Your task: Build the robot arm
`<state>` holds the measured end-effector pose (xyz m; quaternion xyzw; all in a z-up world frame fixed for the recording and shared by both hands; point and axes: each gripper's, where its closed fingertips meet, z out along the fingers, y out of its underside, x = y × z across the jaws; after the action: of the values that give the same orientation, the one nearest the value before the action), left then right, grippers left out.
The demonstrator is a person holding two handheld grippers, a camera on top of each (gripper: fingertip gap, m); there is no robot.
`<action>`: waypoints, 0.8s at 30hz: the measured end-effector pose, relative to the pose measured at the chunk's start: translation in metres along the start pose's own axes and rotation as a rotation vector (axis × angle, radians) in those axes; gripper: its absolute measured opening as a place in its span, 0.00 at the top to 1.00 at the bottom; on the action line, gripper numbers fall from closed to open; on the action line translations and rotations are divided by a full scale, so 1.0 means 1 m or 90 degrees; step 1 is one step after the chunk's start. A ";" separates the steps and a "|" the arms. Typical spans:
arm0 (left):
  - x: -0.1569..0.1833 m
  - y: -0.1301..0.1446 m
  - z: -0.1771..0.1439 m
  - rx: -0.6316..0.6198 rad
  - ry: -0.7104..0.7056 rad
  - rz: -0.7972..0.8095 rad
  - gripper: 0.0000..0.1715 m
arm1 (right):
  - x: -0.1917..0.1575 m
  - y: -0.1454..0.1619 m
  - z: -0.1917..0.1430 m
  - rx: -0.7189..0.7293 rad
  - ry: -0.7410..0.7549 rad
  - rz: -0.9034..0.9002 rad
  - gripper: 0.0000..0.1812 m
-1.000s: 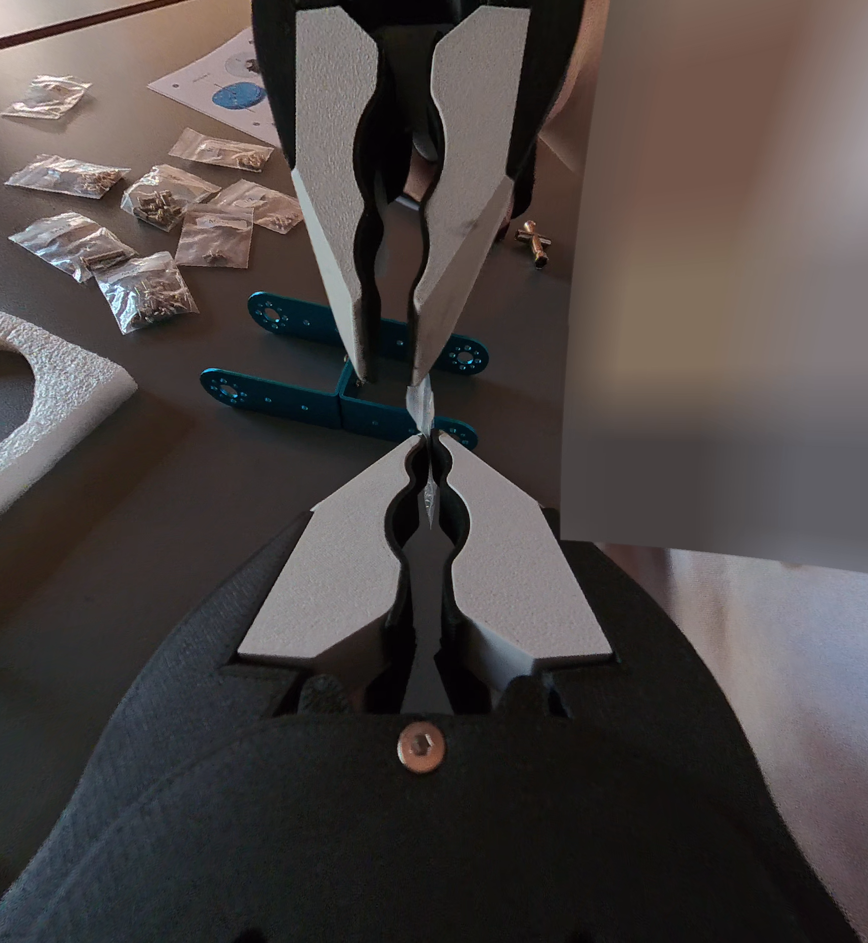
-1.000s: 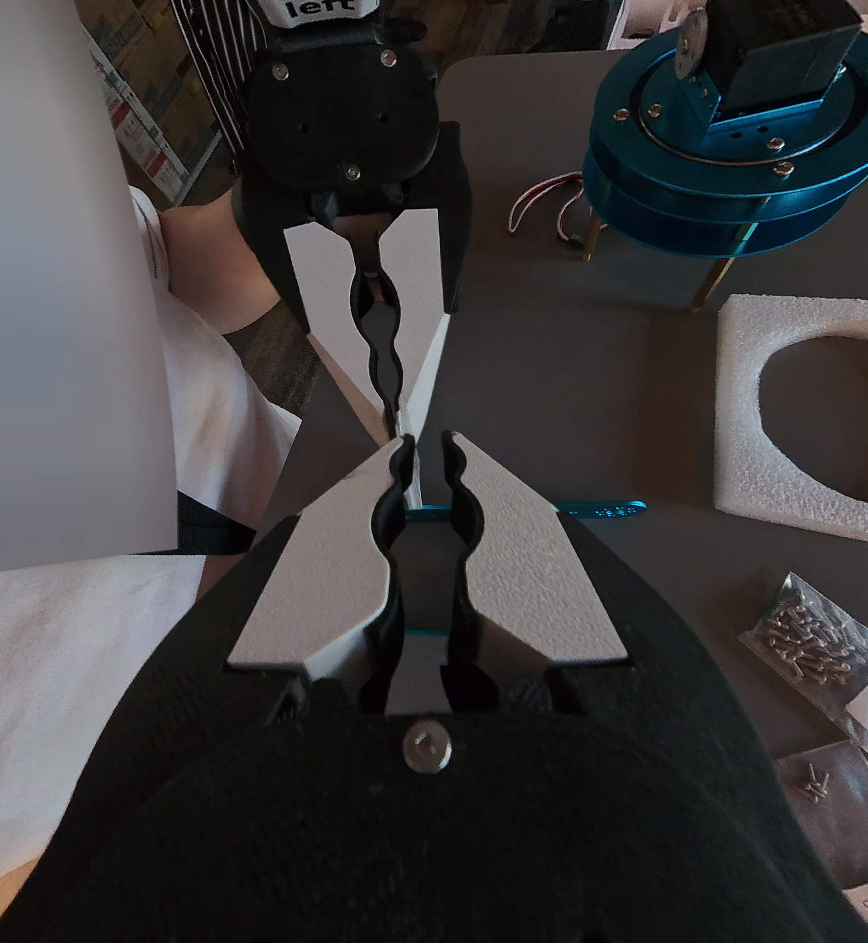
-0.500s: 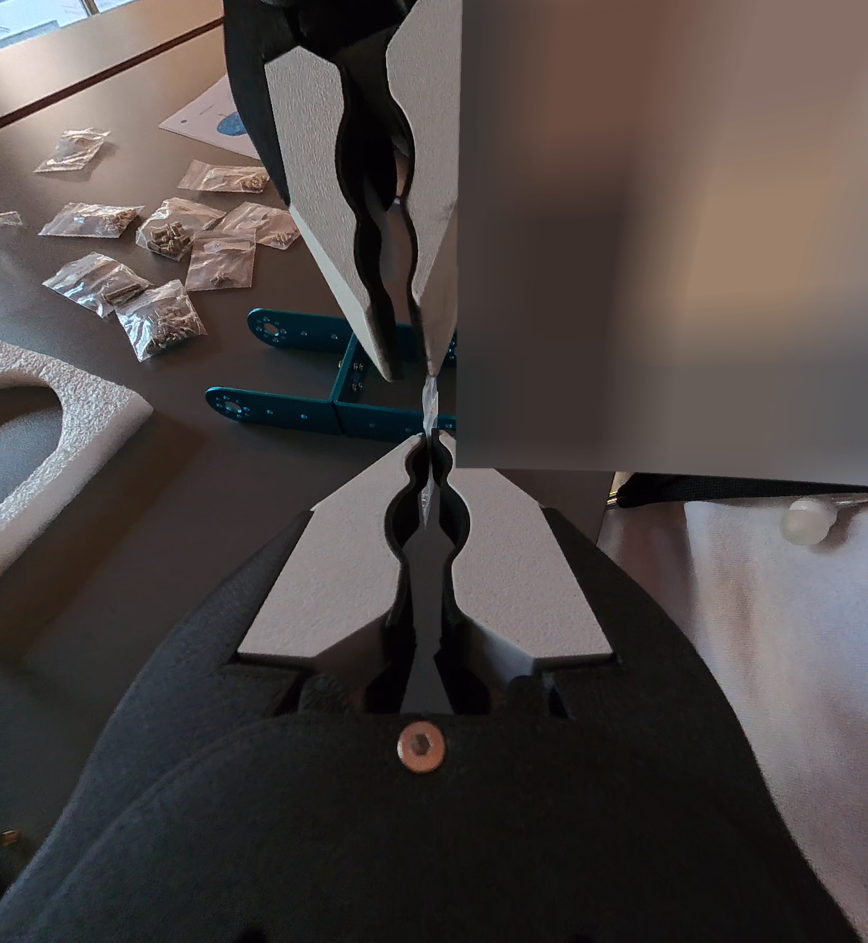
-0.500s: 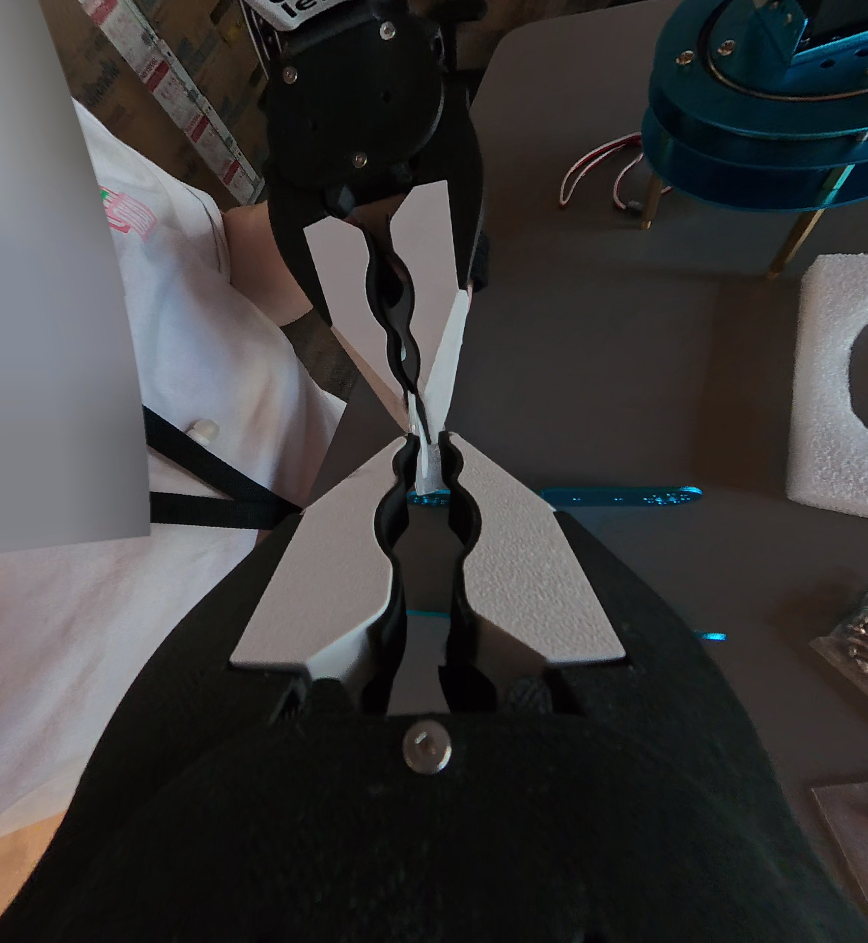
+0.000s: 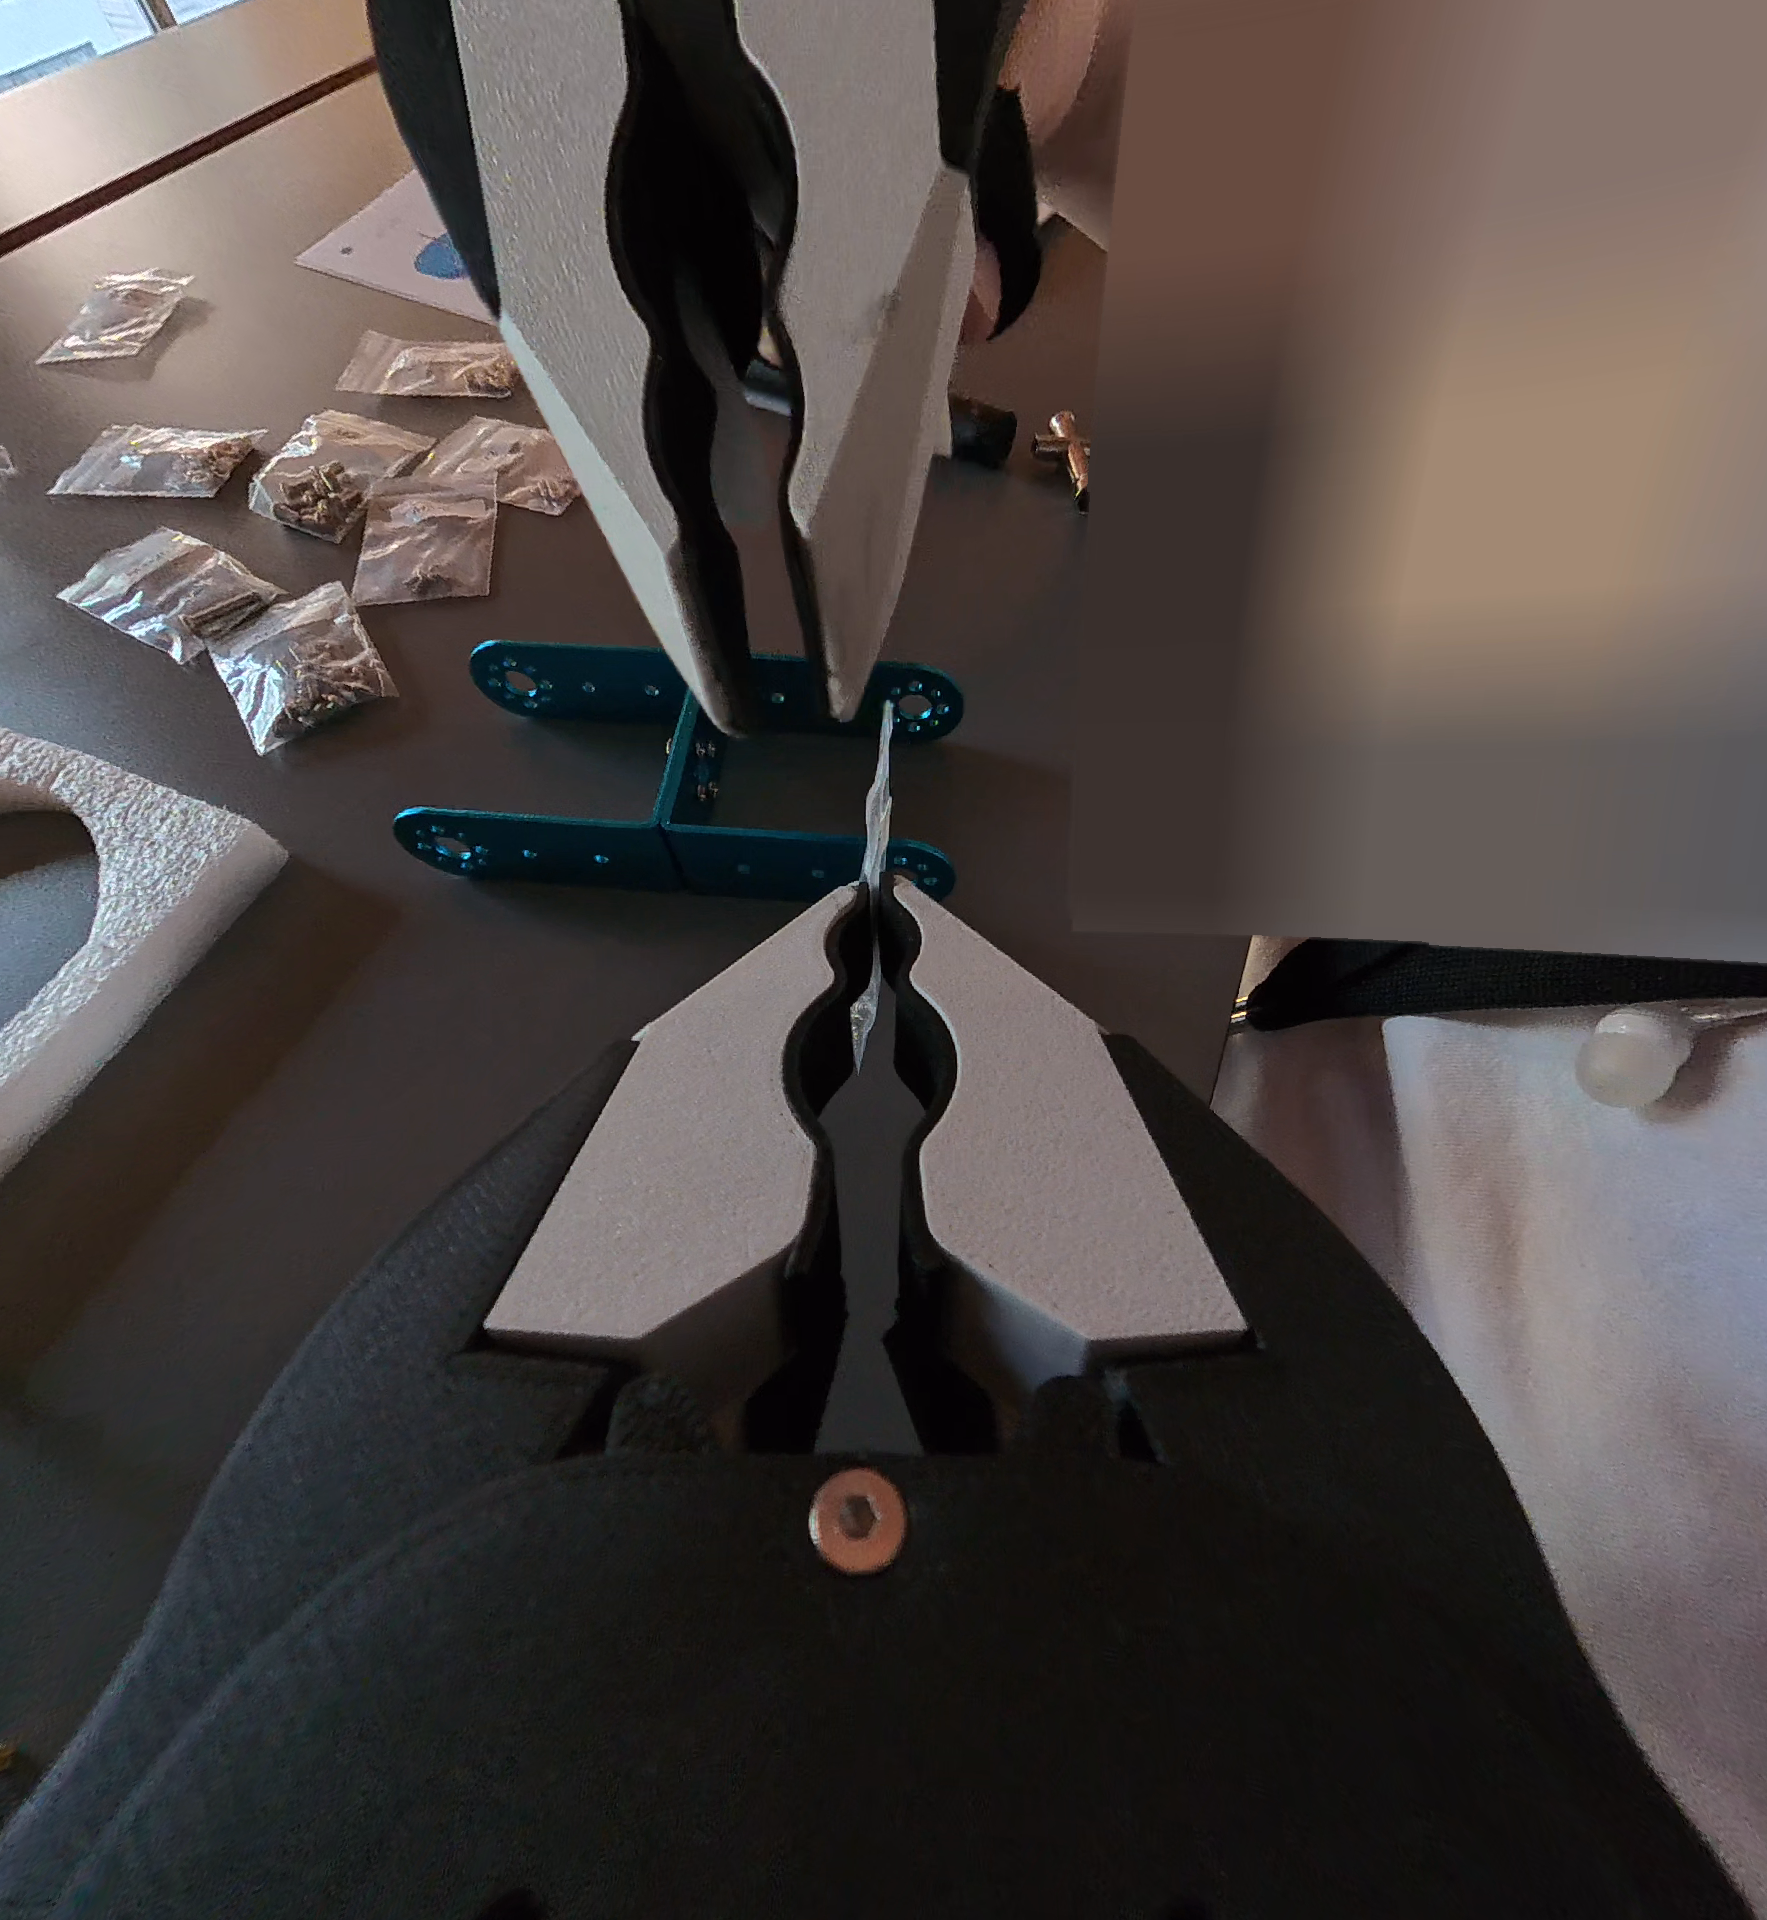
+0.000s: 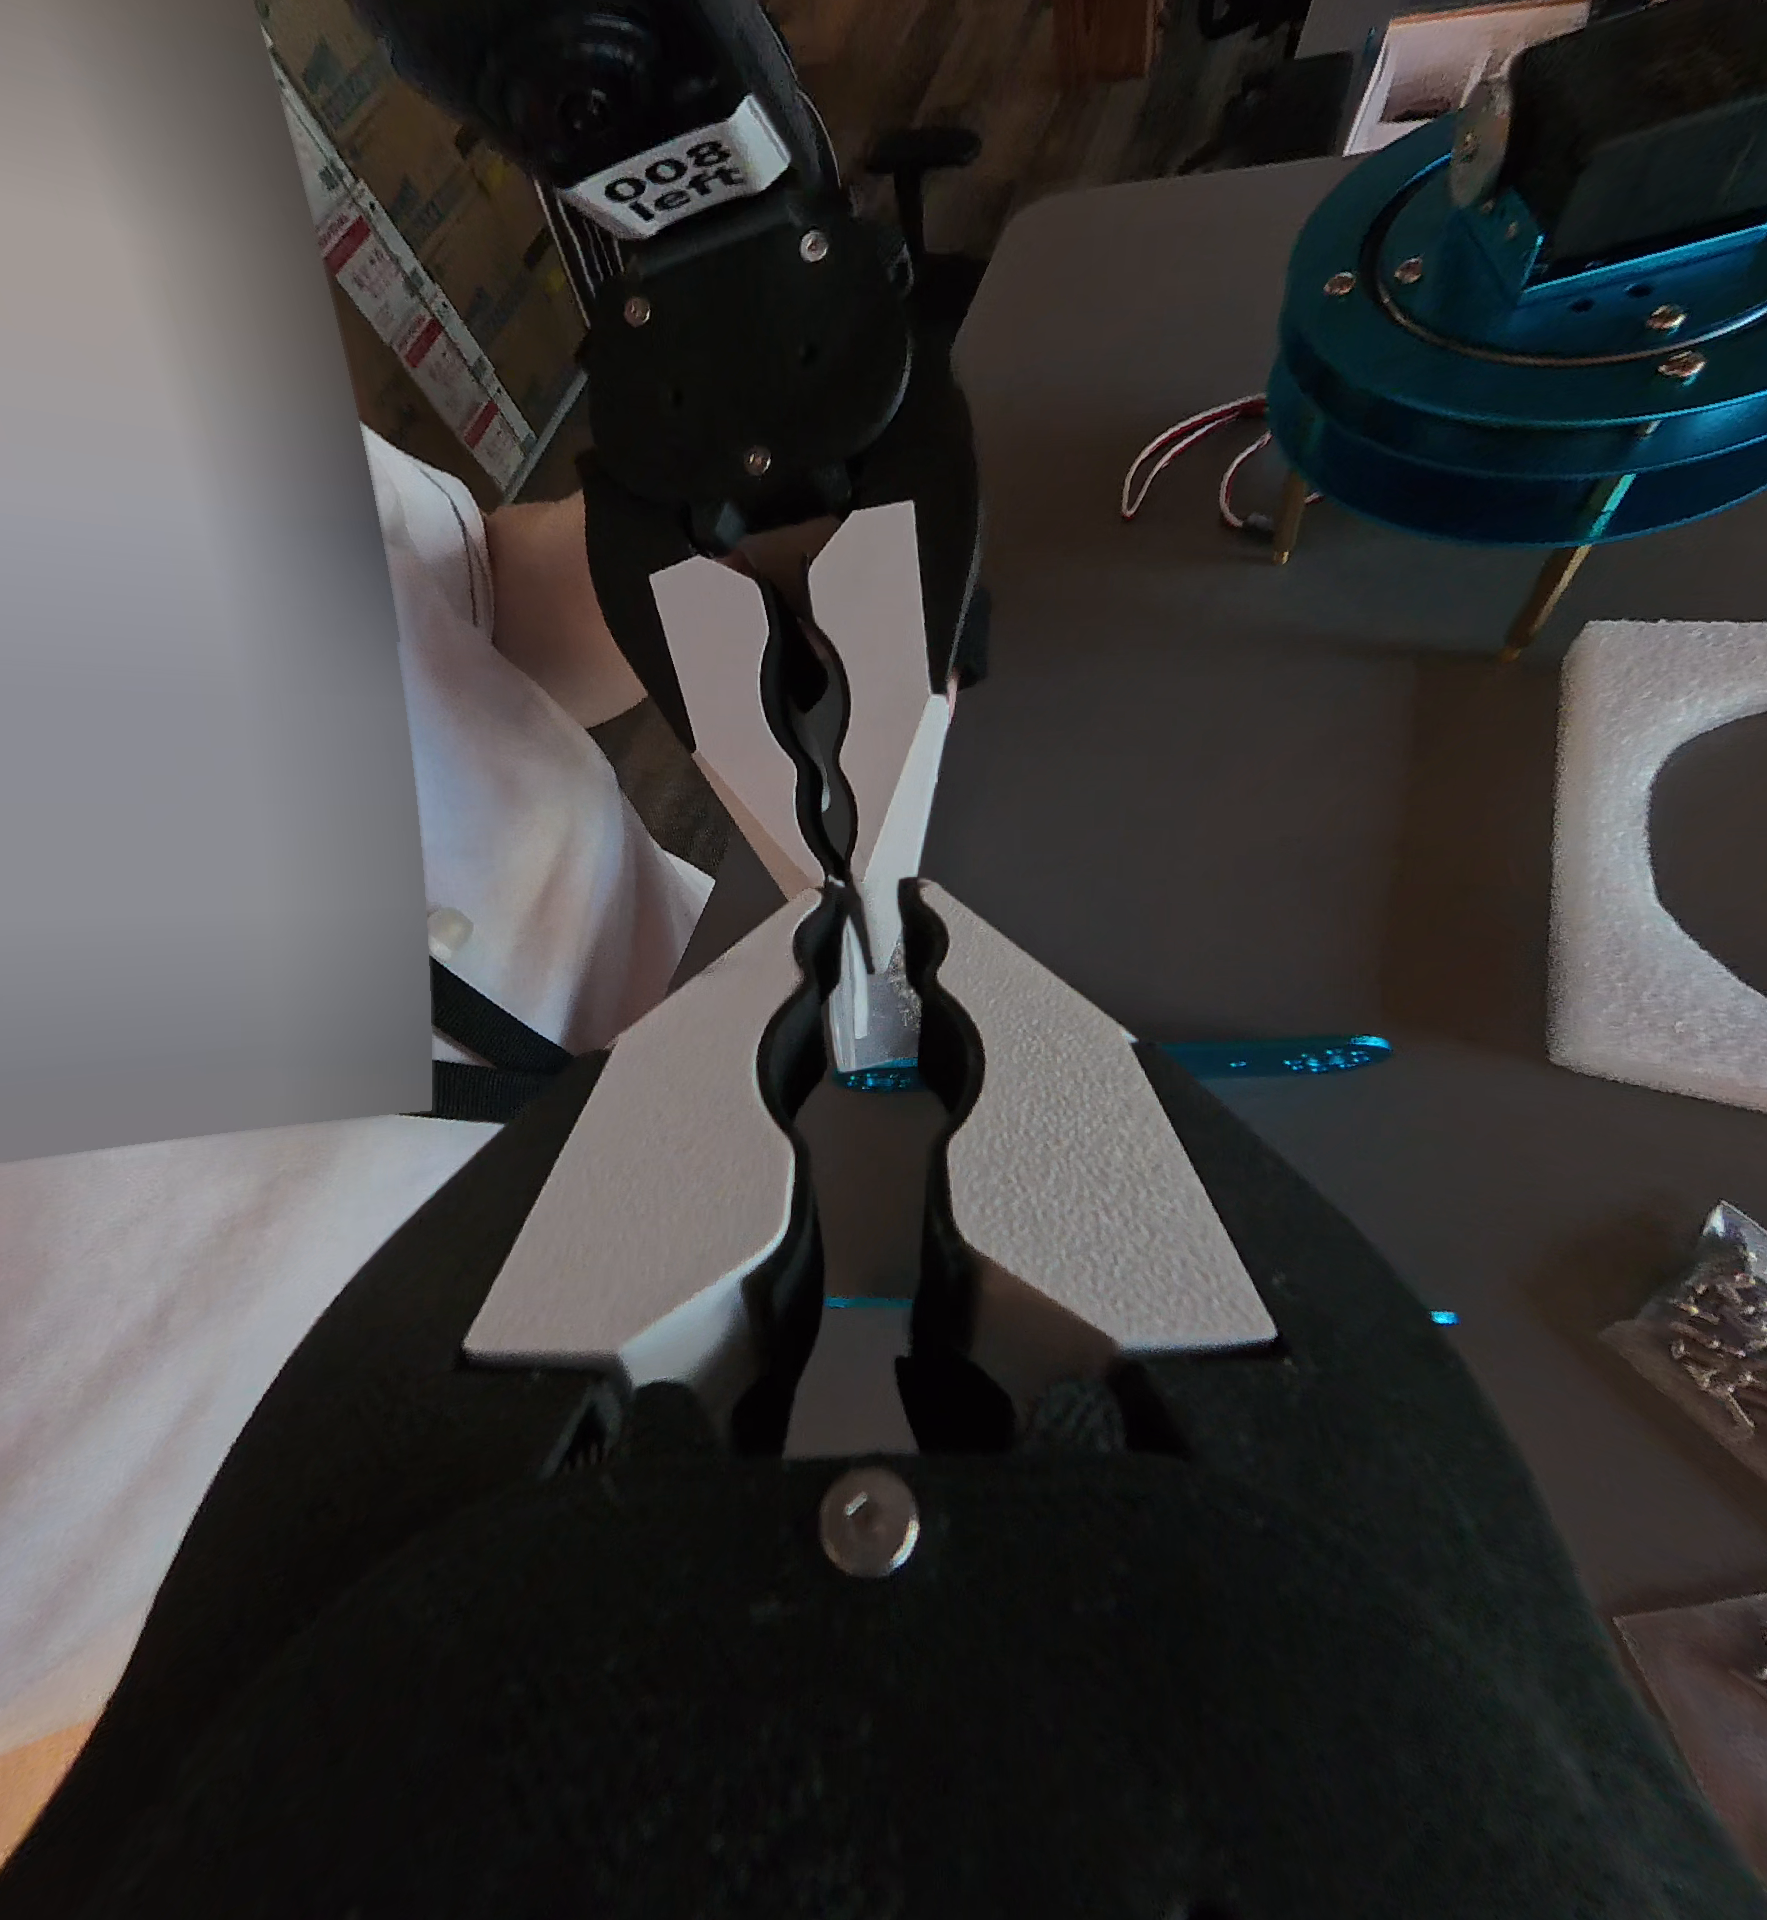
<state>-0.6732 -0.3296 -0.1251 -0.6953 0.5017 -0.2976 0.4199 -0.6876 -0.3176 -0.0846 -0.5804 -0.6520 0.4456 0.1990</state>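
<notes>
My left gripper (image 5: 874, 899) is shut on a small clear plastic bag (image 5: 879, 810), which stands up out of its tips. My right gripper (image 5: 791, 717) comes down from above, jaws a narrow gap apart. The bag's top edge lies against the outer side of one of its fingertips (image 5: 851, 696). In the right wrist view my right gripper (image 6: 871, 899) is slightly open, and the bag (image 6: 884, 1013) shows through the gap. The left gripper (image 6: 843, 883) meets it tip to tip. A blue H-shaped metal bracket (image 5: 671, 831) lies on the dark table under both grippers.
Several small bags of screws (image 5: 297, 665) and a paper sheet (image 5: 391, 249) lie at the left, by a white foam piece (image 5: 79, 935). A blue round base with a servo (image 6: 1554, 312) stands at the far right. A person in a white shirt (image 5: 1585, 1351) is close by. The grippers' ends are close to 4 centimeters from one another.
The two grippers have drawn a little apart, so more of the bag shows between them. The right gripper's jaws stand slightly wider than half a second ago. The left stays shut on the bag.
</notes>
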 end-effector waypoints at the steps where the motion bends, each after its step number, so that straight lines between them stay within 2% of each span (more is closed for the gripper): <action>1: 0.000 0.000 0.000 0.000 0.000 0.000 1.00 | 0.001 -0.001 0.000 0.003 0.002 0.003 0.94; 11: 0.000 0.000 0.001 -0.001 -0.003 0.012 1.00 | -0.003 0.009 0.006 -0.022 -0.044 0.051 0.92; 24: 0.008 0.001 0.004 -0.008 -0.011 0.088 1.00 | -0.019 0.019 0.005 -0.039 -0.182 0.173 0.94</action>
<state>-0.6679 -0.3361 -0.1280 -0.6640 0.5467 -0.2590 0.4393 -0.6761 -0.3383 -0.0977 -0.5996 -0.6026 0.5261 0.0252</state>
